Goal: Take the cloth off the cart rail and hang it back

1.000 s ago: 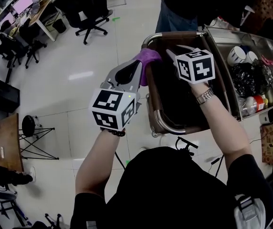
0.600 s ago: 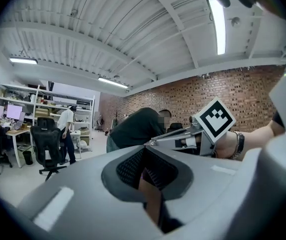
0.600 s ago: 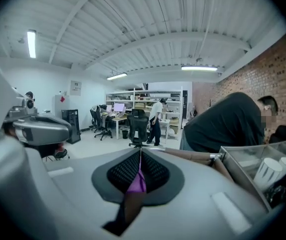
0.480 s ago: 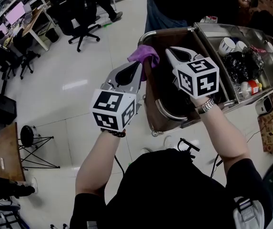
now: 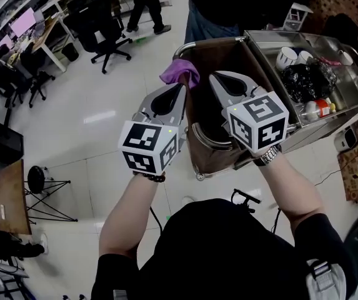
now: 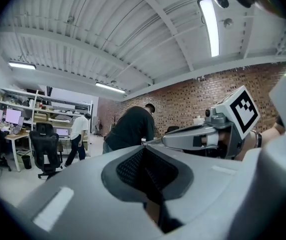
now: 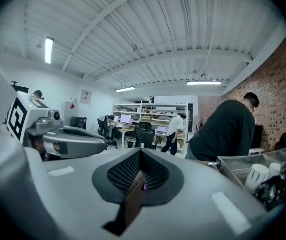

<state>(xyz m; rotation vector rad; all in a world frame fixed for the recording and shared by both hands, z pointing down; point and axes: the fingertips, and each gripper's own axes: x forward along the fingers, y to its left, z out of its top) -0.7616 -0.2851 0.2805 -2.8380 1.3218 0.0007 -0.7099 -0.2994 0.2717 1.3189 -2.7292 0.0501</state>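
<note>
Both my hands have lifted away from the cart; my left gripper (image 5: 180,87) clamps the purple cloth (image 5: 180,72) at 12 o'clock, my right gripper (image 5: 215,77) is closed at 1 o'clock; I should drape it evenly over the cart rail (image 5: 210,40)

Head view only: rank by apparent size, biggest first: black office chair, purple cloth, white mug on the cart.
1. Black swivel office chair, largest in the picture, though it stands farther from the camera.
2. Purple cloth, clearly smaller.
3. White ceramic mug, smallest.
No two look alike in size.
</note>
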